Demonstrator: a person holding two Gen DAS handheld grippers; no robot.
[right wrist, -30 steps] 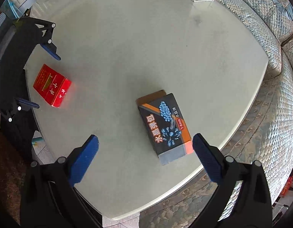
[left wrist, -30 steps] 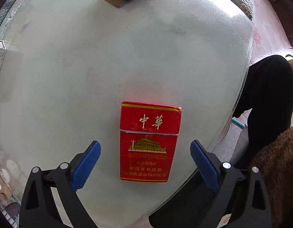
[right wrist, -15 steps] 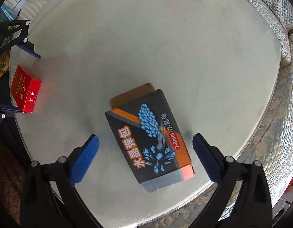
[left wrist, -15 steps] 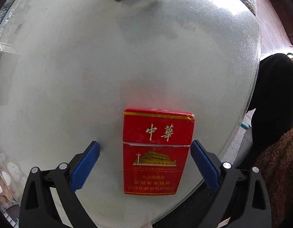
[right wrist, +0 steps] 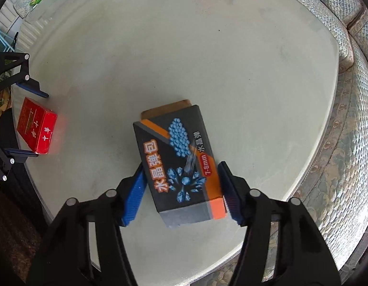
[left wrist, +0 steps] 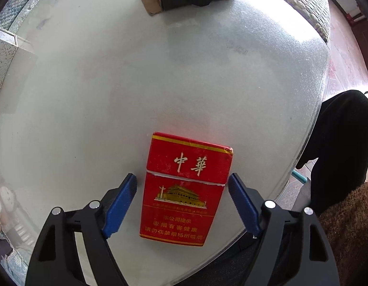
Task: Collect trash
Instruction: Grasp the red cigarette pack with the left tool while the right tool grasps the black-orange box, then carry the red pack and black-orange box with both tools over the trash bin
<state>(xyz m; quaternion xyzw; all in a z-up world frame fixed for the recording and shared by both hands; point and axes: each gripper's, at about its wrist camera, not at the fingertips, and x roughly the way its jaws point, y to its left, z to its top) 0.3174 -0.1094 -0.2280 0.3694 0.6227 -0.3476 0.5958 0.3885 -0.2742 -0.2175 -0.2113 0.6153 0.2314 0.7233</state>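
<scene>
A red cigarette pack (left wrist: 184,190) with gold lettering lies flat, face up, near the counter (left wrist: 160,71) edge. Well apart lies a dark blue-and-orange gel-ball box (right wrist: 179,164), one end flap open.

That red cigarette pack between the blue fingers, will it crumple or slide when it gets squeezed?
The red pack is probably light, thin card, so a hard squeeze may dent it. Its flip lid already shows a gap and might pop open. It lies flat on the smooth glass table, so an uneven push would likely make it slide, not tip.
</scene>
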